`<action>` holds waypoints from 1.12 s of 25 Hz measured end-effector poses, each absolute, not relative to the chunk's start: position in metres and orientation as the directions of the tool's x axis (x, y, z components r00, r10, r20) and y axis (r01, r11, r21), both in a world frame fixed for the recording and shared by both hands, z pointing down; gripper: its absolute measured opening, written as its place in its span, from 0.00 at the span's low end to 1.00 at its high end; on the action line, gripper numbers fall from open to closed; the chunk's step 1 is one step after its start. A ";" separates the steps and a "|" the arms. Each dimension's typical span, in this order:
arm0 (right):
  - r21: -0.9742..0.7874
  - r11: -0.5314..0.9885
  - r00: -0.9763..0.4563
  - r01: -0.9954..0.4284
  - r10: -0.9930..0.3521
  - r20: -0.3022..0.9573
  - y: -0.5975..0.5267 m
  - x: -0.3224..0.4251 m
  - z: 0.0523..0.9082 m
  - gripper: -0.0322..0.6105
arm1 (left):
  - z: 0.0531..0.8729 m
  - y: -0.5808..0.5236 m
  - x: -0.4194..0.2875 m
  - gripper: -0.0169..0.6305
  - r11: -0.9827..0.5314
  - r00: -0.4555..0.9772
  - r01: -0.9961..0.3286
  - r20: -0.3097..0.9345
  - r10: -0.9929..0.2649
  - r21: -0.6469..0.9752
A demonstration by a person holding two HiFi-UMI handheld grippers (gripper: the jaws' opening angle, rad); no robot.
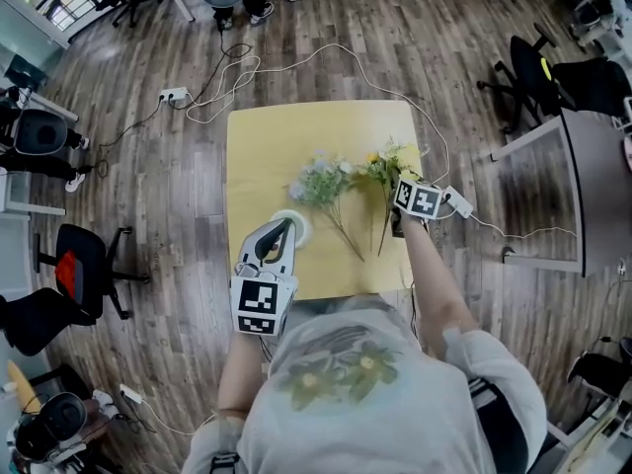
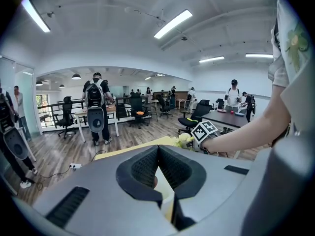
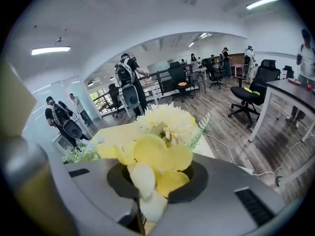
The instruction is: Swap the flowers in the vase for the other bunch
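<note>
- Head view: a small yellow table [image 1: 267, 146] stands on a dark plank floor [image 1: 148, 176], with open floor on every side.
- Head view: a white power strip [image 1: 174, 94] and a loose white cable [image 1: 326, 55] lie on the floor past the table's far edge. Black office chairs [image 1: 84, 265] stand off to the left and right, and a grey desk [image 1: 592, 186] is well apart on the right.
- Head view: the white vase [image 1: 304, 231] stands near the table's front edge, with the left tongs [image 1: 287, 225] at its mouth.
- Head view: the pale bunch [image 1: 321, 181] lies flat mid-table. Just right of it, near the right edge, is the yellow bunch [image 1: 383, 169], with the right tongs [image 1: 400, 208] on it. The far left of the tabletop is open surface.
- Left gripper view: the left tongs are narrow, their pads meeting at the tips, with a strip of the white vase between them. Beyond lie the table's far edge and a wide office where a person [image 2: 96, 107] stands among desks.
- Right gripper view: the right tongs are closed on the yellow bunch's stems, and its blooms fill the middle. The pale bunch lies on the table to the left. A black swivel chair [image 3: 251, 95] stands on open floor to the right.
</note>
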State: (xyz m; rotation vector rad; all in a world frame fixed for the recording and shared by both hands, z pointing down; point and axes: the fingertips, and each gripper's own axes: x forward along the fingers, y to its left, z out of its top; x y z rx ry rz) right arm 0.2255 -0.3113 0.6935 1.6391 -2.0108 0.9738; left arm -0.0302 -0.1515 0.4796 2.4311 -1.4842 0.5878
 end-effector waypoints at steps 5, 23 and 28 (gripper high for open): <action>-0.256 0.120 -0.257 -0.959 -0.749 0.611 -0.307 0.230 0.660 0.21 | 0.478 -0.141 -0.036 0.05 -0.451 0.401 -0.893 0.444 -0.801 -0.008; -0.204 0.268 -0.330 -0.942 -0.858 0.393 -0.290 0.210 0.540 0.21 | 0.473 -0.116 -0.059 0.05 -0.393 0.389 -0.916 0.426 -0.817 0.082; -0.199 0.319 -0.369 -0.927 -0.870 0.327 -0.285 0.185 0.506 0.21 | 0.473 -0.111 -0.072 0.05 -0.383 0.388 -0.918 0.420 -0.821 0.100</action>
